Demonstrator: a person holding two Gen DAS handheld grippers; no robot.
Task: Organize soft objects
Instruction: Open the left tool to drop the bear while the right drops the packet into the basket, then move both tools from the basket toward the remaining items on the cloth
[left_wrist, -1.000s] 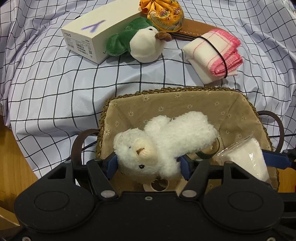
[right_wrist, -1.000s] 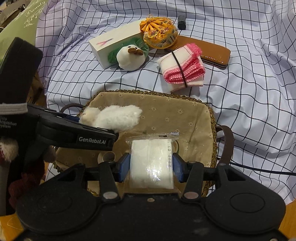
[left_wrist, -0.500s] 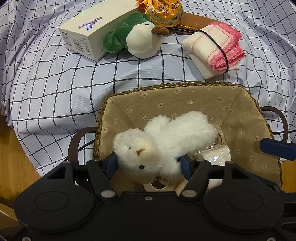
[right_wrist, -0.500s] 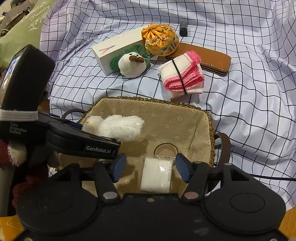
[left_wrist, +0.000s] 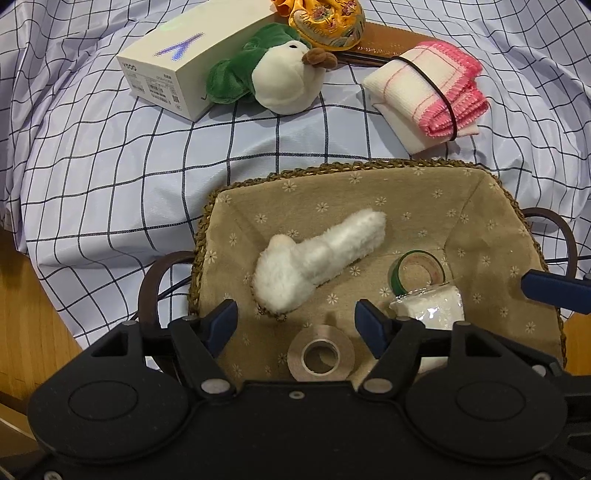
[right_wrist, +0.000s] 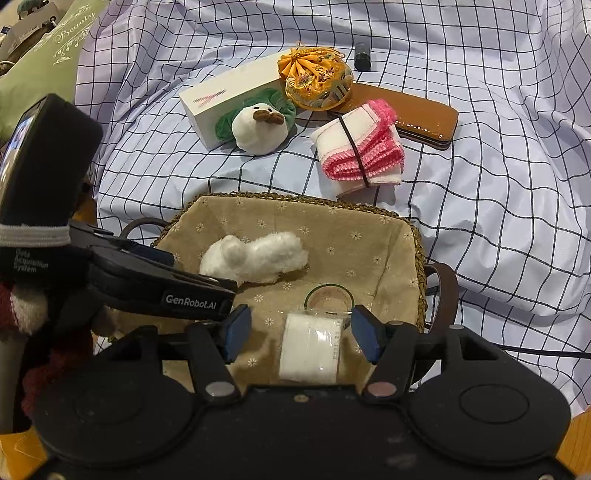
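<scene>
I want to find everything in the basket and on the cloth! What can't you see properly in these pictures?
- Silver tape roll: left wrist view, near edge hidden by the gripper body; unseen in right wrist view.
- Brown case: both views, partly under the orange pouch and pink-edged cloth bundle.
- White packet print: too small to read.
- Small dark item: right wrist view, too small to identify.

A home is suggested by a checked cloth (right_wrist: 480, 184), a green cushion (right_wrist: 40, 74), plush toys and a lined basket (right_wrist: 406, 236).
</scene>
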